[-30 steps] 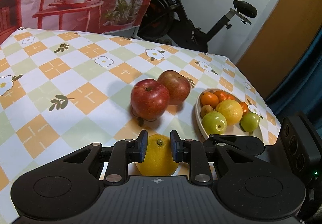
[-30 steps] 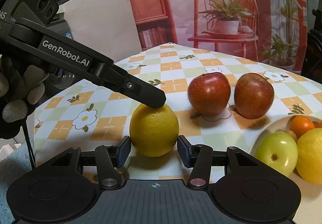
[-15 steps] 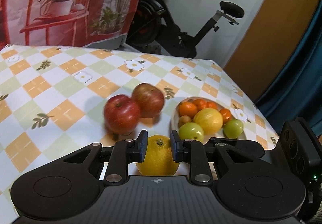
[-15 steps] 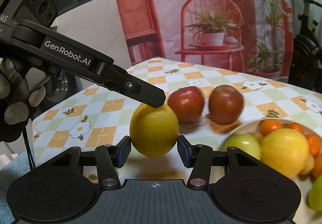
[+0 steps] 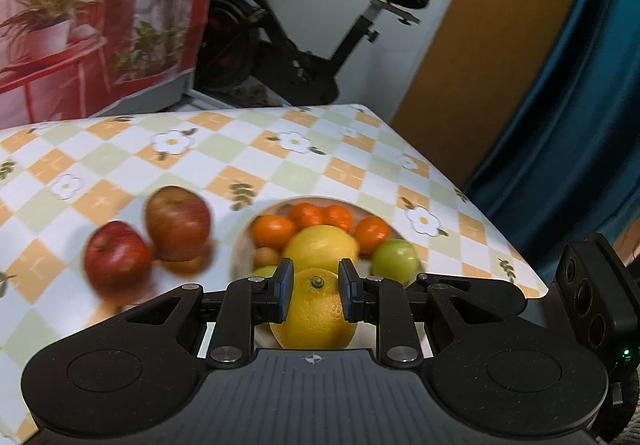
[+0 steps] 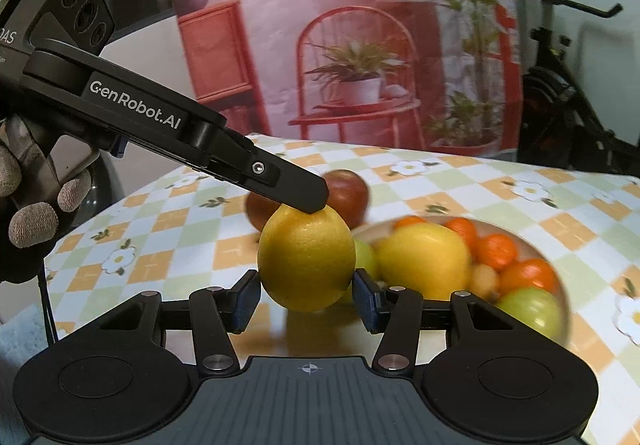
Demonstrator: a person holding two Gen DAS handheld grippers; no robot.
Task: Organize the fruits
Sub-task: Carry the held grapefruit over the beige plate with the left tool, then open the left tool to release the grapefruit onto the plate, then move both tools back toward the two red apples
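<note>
A yellow citrus fruit (image 6: 306, 257) hangs just above the checked tablecloth, with my right gripper (image 6: 306, 301) shut on its sides. My left gripper (image 5: 314, 285) is shut, its narrow tips resting on the top of the same fruit (image 5: 314, 315) by the stem. Right behind it stands a white bowl (image 6: 566, 297) holding a big yellow fruit (image 6: 424, 261), green apples (image 6: 528, 309) and several mandarins (image 5: 304, 215). Two red apples (image 5: 116, 257) (image 5: 178, 223) lie on the cloth left of the bowl (image 5: 240, 241).
A gloved hand (image 6: 32, 213) holds the left gripper's handle. The table's far corner and right edge (image 5: 460, 181) lie close behind the bowl. Beyond stand an exercise bike (image 5: 304, 45), a printed backdrop (image 6: 360, 45) and a blue curtain (image 5: 580, 105).
Both grippers have carried the yellow fruit off the cloth and sideways toward the bowl, which now sits directly behind it. The red apples have slid to the left in both views.
</note>
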